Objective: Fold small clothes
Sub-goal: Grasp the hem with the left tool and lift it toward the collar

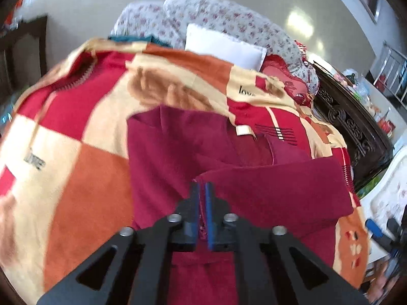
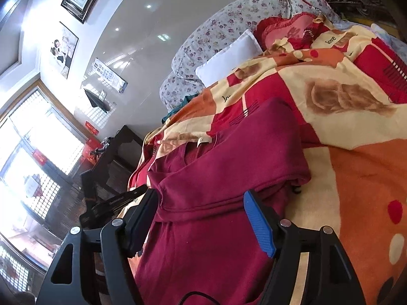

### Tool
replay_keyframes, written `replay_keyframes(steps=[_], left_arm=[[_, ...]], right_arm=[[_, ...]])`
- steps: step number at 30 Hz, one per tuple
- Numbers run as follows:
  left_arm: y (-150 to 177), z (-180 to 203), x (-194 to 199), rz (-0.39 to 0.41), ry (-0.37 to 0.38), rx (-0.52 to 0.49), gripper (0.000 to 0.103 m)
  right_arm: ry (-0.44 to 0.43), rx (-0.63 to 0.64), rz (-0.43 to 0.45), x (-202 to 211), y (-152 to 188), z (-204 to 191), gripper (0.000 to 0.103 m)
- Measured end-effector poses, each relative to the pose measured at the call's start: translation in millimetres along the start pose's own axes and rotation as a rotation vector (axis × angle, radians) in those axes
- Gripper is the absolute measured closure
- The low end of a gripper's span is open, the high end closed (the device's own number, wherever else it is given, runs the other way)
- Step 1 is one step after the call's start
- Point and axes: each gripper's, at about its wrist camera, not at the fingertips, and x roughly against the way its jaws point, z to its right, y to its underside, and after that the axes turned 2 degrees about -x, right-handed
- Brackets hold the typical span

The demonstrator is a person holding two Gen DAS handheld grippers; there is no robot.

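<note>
Left gripper [image 1: 202, 190] pinching folded edge of maroon garment [image 1: 178, 152] lying on checked blanket [image 1: 84, 178]. Right gripper [image 2: 201, 203] hovering fingers apart, nearer sleeve fold running toward 1 o'clock.

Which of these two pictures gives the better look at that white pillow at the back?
The right wrist view: the white pillow shows whole and sharp, leaning on the floral quilt. The left wrist view is motion-blurred, and the checkered blanket hides the pillow's lower edge.
</note>
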Motion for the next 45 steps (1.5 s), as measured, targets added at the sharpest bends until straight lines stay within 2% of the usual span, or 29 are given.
replay_keyframes(steps=[1, 2, 3, 8, 10, 12, 15, 20, 22, 24, 26, 28, 31, 34, 37, 38, 40, 45], left_arm=[[-1, 2, -6, -0.004, -0.010, -0.012, 0.076], [-1, 5, -11, 0.000, -0.029, -0.031, 0.059], [-2, 9, -15, 0.010, -0.052, -0.057, 0.051], [-2, 26, -39, 0.003, -0.114, -0.162, 0.051], [1, 31, -51, -0.023, -0.142, -0.195, 0.054], [6, 35, -55, -0.036, -0.164, -0.229, 0.092], [7, 40, -42, -0.007, -0.135, -0.239, 0.092], [-13, 34, 7, 0.073, -0.046, -0.205, 0.092], [-27, 24, 30, 0.120, -0.066, -0.199, 0.092], [-35, 10, 38, 0.124, -0.090, -0.170, 0.092], [-39, -7, 37, 0.100, -0.102, -0.144, 0.092], [-35, -20, 27, 0.065, -0.114, -0.129, 0.092], [-22, -29, 1, -0.001, -0.132, -0.117, 0.092], [-13, -32, -18, -0.020, -0.187, -0.122, 0.092], [-10, -43, -29, -0.034, -0.194, -0.100, 0.092], [-10, -46, -31, -0.036, -0.193, -0.094, 0.092], [-9, -51, -34, -0.044, -0.182, -0.080, 0.091], [-9, -48, -24, -0.030, -0.183, -0.080, 0.089]], right_arm=[[-0.003, -0.002, -0.010, -2, 2, 1, 0.027], [-0.004, -0.006, -0.024, -5, 4, 3, 0.027], [-0.003, -0.008, -0.034, -6, 6, 4, 0.027], [-0.002, -0.033, -0.061, -11, 10, 15, 0.027], [-0.012, -0.054, -0.057, -10, 10, 19, 0.026], [-0.016, -0.063, -0.049, -8, 10, 22, 0.026], [-0.002, -0.057, -0.040, -5, 8, 21, 0.025], [0.015, -0.035, -0.002, 6, -2, 15, 0.025], [0.028, -0.015, 0.026, 10, -8, 9, 0.025], [0.056, 0.021, 0.045, 10, -15, 0, 0.025], [0.112, 0.069, 0.043, 3, -22, -10, 0.026], [0.144, 0.119, 0.036, -11, -28, -18, 0.034], [0.176, 0.172, -0.011, -39, -32, -26, 0.043], [0.248, 0.268, -0.110, -77, -27, -28, 0.051], [0.372, 0.290, -0.197, -98, -17, -10, 0.065], [0.385, 0.278, -0.231, -102, -10, 3, 0.067], [0.391, 0.277, -0.246, -102, -2, 15, 0.078], [0.395, 0.271, -0.259, -80, 0, 12, 0.076]])
